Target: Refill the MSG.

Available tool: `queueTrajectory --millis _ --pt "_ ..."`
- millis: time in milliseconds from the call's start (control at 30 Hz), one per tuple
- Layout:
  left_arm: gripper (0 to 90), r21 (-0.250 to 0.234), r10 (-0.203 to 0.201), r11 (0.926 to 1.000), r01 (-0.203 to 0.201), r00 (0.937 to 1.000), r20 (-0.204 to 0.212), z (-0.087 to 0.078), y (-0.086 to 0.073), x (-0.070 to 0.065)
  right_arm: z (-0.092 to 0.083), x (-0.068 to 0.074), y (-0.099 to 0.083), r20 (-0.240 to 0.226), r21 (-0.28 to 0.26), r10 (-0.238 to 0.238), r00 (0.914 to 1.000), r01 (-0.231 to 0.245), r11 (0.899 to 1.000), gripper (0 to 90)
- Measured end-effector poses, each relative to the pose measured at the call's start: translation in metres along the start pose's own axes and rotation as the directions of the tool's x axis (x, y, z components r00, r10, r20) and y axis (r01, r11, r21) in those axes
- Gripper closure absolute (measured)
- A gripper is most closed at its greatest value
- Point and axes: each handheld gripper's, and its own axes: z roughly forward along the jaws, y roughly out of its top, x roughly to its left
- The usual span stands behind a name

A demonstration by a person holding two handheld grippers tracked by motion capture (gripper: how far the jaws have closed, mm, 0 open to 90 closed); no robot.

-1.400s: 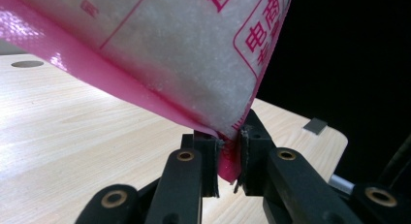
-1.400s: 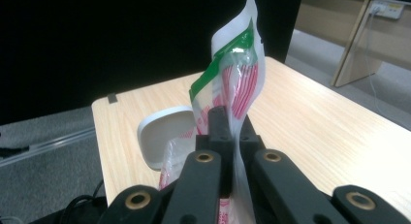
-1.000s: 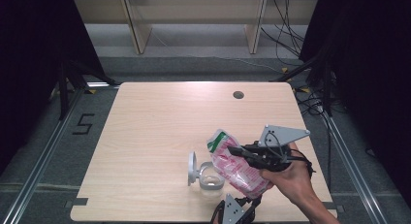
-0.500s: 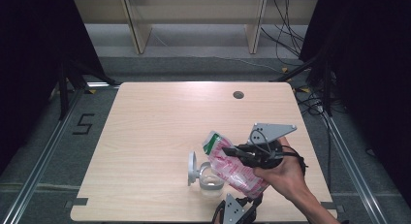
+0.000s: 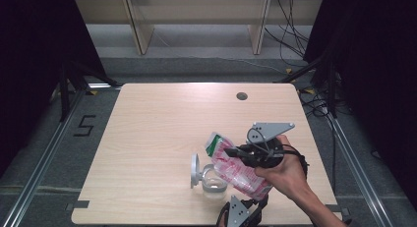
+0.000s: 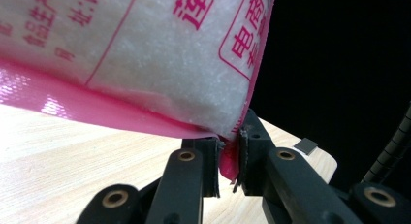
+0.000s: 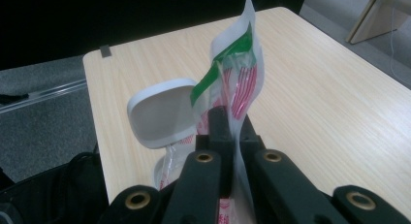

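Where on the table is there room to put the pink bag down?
The table is bare across its whole left half and along the far edge up to the small round hole. It's crowded at the near right, where the pink bag, the open-lidded jar, the right tool and the left tool bunch together.

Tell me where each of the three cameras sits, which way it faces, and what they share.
High view: fixed above the near table edge, looking forward and down; shows the right hand, right gripper, left gripper, pink bag, open-lidded jar.
Left gripper view: rides the left gripper, looking up along its jaws pinching the bag's bottom seam.
Right gripper view: rides the right gripper, looking across the table; its jaws clamp the bag's top, the jar lid behind.
Shared: the bag and tabletop.
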Motion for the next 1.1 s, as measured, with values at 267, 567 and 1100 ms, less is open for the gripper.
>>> queueTrajectory --millis 267,567,1100 --pt "80.7 0.003 0.017 0.9999 -0.017 0.9998 -0.006 0.001 0.001 0.002 0.003 -0.003 0.003 -0.002 0.03 0.002 1.0 -0.002 1.0 90.0" --pt "80.8 -0.011 0.007 0.9999 -0.008 0.9999 -0.014 0.002 0.001 0.002 0.004 -0.001 0.005 0.004 0.035 0.025 0.9997 -0.025 0.999 90.0" --pt "81.1 -0.011 0.001 0.9999 -0.002 0.9968 -0.08 0.008 0.0 0.003 0.011 0.003 0.001 0.026 -0.041 0.106 0.994 -0.105 0.994 90.0"
